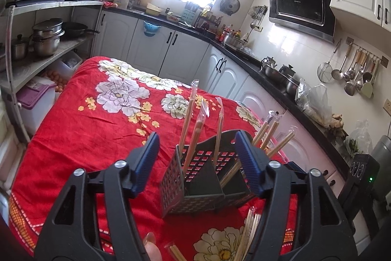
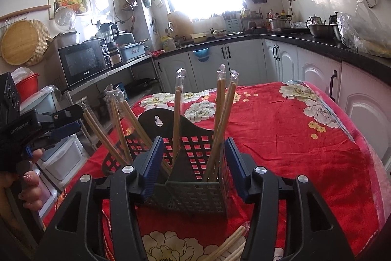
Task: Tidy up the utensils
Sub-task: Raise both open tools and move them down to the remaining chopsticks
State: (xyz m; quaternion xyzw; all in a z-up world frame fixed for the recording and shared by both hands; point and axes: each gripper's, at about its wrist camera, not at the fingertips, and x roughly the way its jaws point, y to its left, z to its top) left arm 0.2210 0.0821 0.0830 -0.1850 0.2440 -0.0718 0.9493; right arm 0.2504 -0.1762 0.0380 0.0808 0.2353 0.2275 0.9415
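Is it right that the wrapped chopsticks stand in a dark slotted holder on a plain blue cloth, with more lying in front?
Not quite: the cloth is red with flowers, as the right wrist view shows. Wrapped chopsticks do stand in the dark holder, with more lying in front.

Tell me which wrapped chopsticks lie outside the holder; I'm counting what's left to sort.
The loose chopsticks lying flat on the red cloth, in front of the holder; the others stand inside it.

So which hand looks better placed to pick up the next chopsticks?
Probably the right. Both hand-held grippers, left and right, are open and empty around the holder, but the loose chopsticks lie just below the right one's fingers.
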